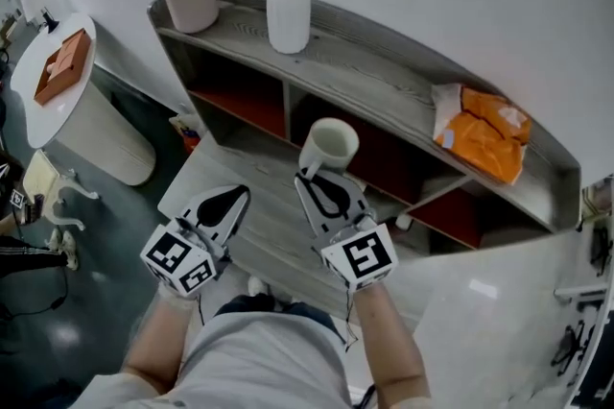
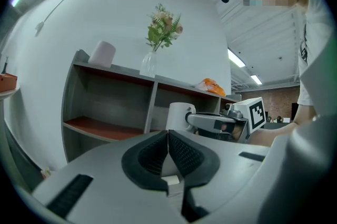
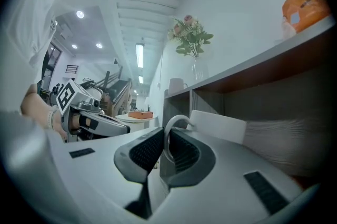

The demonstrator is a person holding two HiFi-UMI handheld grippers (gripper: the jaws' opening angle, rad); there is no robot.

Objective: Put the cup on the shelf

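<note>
A white cup point(image 1: 329, 146) hangs in the air in front of the middle compartment of the grey wooden shelf point(image 1: 384, 71). My right gripper point(image 1: 307, 177) is shut on its handle; in the right gripper view the thin handle loop point(image 3: 167, 136) sits between the ribbed pads and the cup body point(image 3: 218, 125) lies just past them. My left gripper point(image 1: 238, 194) is lower left of the cup, shut with nothing in it. In the left gripper view its jaws point(image 2: 168, 136) meet, with the cup point(image 2: 178, 115) and the right gripper point(image 2: 221, 122) beyond, before the shelf point(image 2: 105, 107).
On the shelf top stand a white vase of flowers point(image 1: 288, 13), a white pot point(image 1: 192, 4) and an orange bag point(image 1: 484, 133). The lower compartments have red-brown floors. A round white side table point(image 1: 38, 105) with an orange box point(image 1: 63, 64) stands at the left.
</note>
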